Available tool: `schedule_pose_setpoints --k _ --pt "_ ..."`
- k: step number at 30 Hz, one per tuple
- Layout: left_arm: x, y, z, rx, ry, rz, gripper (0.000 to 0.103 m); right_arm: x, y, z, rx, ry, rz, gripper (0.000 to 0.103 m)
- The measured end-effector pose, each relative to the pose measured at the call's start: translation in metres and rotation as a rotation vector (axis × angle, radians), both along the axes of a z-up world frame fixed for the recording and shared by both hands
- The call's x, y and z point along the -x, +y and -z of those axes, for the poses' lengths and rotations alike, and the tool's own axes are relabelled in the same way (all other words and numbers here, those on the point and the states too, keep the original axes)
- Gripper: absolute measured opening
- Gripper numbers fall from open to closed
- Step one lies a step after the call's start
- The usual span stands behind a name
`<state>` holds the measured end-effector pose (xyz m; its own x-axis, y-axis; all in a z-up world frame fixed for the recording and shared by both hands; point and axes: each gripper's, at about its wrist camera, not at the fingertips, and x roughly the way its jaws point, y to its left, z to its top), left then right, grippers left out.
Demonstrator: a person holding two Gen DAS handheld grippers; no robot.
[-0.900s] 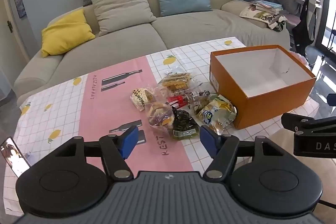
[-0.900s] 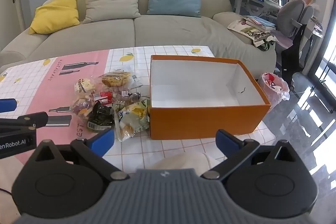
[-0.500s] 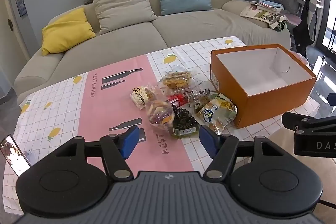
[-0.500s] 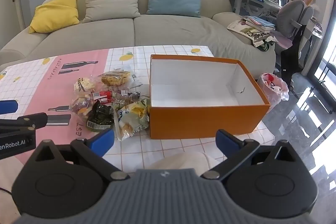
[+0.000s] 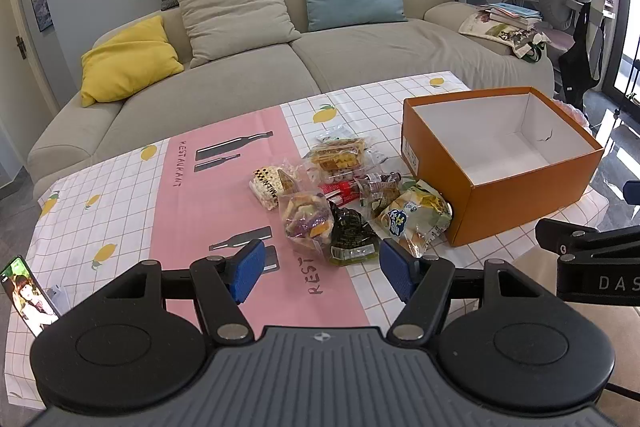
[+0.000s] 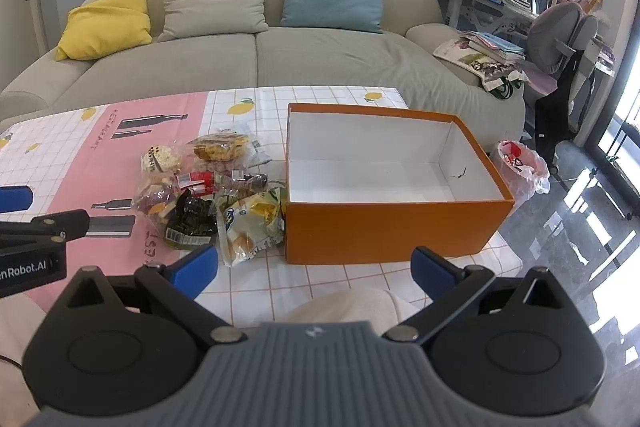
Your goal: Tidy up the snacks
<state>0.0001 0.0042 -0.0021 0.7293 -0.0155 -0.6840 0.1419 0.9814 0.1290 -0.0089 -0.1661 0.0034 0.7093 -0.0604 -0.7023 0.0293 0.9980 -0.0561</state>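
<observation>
A heap of wrapped snacks (image 5: 344,199) lies on the tablecloth, just left of an empty orange box (image 5: 512,195) with a white inside. The heap holds a dark green packet (image 5: 352,233), a yellow-green bag (image 5: 416,217) leaning on the box and a clear bag of coloured pieces (image 5: 306,221). My left gripper (image 5: 320,267) hovers open on the near side of the heap, nothing between its blue pads. My right gripper (image 6: 314,267) is open too, in front of the box (image 6: 392,231), with the snacks (image 6: 208,187) to its left.
The table (image 5: 120,211) wears a pink and white checked cloth. A phone (image 5: 28,297) stands at its near left corner. A beige sofa (image 5: 248,67) with cushions runs behind. A cluttered desk and grey chair (image 6: 560,27) and a bagged bin (image 6: 520,163) sit on the right.
Both views have drawn back a little from the table; the snacks and box sit slightly farther off. Nothing was picked up or moved.
</observation>
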Motion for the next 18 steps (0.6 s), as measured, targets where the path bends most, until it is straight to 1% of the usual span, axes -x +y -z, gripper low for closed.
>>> schedule_pose_setpoints --k 18 --pt "0.0013 0.0015 0.0002 0.001 0.0 -0.001 0.078 -0.0029 0.0031 0.002 0.007 0.017 0.008 0.1"
